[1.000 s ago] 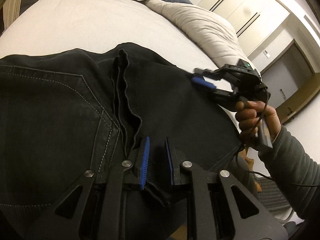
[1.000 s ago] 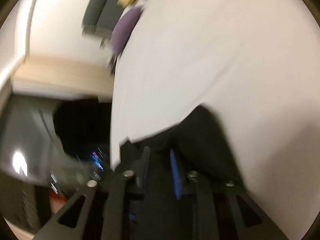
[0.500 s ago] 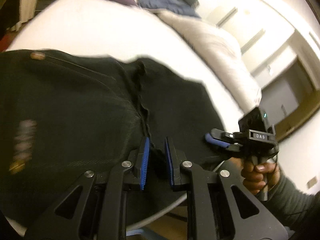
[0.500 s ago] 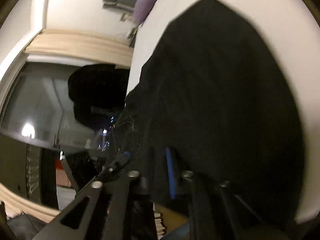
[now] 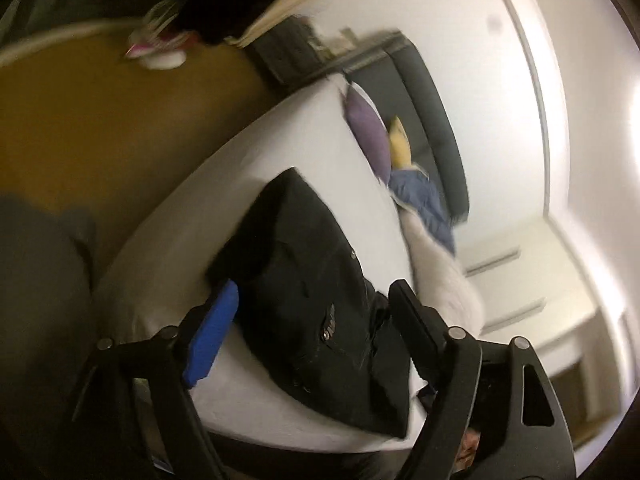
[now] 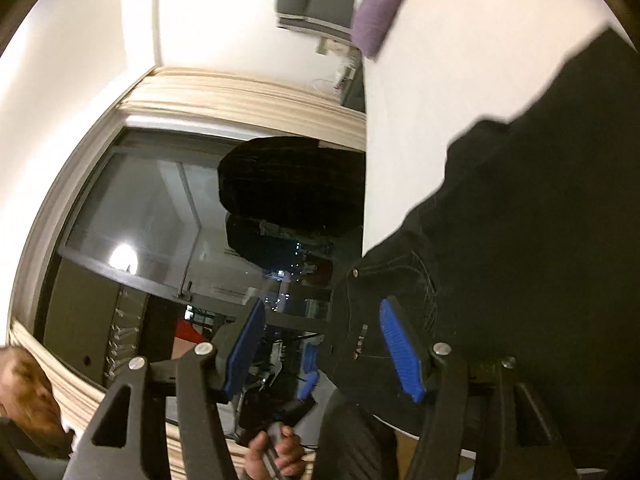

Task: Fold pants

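The black pants (image 5: 316, 300) lie folded into a compact bundle near the edge of the white bed (image 5: 248, 168). My left gripper (image 5: 316, 320) is open and empty, held back above the bundle. My right gripper (image 6: 324, 344) is open and empty too, at the bed's edge beside the pants (image 6: 520, 240), whose waistband with white stitching shows near its right finger. The left gripper (image 6: 304, 376) shows low in the right wrist view, held in a hand.
A purple pillow (image 5: 368, 136), a yellow pillow (image 5: 400, 144), blue clothing (image 5: 424, 200) and a white duvet (image 5: 440, 280) lie at the head of the bed. A dark headboard (image 5: 432, 120) stands behind. A wooden floor (image 5: 100, 128) runs beside the bed. A dark window (image 6: 160, 220) reflects the room.
Both grippers have let go of the pants and opened wide. Both have pulled back from the bed and swung round, leaving the pants folded at the bed's edge.
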`<state>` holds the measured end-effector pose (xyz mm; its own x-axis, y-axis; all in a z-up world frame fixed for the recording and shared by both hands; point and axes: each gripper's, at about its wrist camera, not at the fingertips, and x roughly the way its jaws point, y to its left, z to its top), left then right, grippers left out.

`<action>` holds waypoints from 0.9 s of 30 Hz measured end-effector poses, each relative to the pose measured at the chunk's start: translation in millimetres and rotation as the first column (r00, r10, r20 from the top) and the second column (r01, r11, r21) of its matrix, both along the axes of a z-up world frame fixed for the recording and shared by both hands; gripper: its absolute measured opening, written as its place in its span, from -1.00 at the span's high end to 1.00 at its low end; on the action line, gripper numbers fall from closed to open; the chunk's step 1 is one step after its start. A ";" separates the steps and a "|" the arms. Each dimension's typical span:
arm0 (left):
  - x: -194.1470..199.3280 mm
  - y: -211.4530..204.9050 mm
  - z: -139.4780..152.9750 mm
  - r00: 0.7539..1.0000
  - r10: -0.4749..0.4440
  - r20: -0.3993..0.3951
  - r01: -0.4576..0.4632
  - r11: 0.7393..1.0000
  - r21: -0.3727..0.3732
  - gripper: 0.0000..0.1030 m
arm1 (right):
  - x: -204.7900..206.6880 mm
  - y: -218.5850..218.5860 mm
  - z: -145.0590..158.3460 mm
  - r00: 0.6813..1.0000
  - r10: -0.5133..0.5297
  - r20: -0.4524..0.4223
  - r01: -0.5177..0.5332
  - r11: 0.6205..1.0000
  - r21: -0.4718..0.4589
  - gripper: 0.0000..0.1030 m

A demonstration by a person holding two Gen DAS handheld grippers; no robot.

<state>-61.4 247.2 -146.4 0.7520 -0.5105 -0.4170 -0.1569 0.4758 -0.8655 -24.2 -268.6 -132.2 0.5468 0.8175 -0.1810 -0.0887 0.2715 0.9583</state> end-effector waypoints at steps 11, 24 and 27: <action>35.5 -14.7 -75.4 0.993 -0.046 -0.110 0.014 0.961 -0.277 -0.51 | 0.7 3.4 2.9 1.000 0.016 -0.007 -0.015 0.998 0.059 -0.24; 64.7 -12.0 -99.3 0.997 -0.017 -0.078 -0.012 0.932 -0.363 0.37 | 20.7 -5.1 -16.5 0.999 0.013 -0.041 -0.012 0.999 0.043 -0.24; 66.2 -15.7 -89.2 0.998 -0.021 -0.065 0.000 0.949 -0.316 0.44 | 27.4 -4.6 -22.5 0.995 0.024 -0.094 -0.027 0.999 -0.034 -0.24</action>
<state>4.9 231.5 -235.7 0.7218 -0.6320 -0.2820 -0.2159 0.1816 -0.9594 3.2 -273.2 -154.7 0.5053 0.8231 -0.2592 -0.0068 0.3042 0.9526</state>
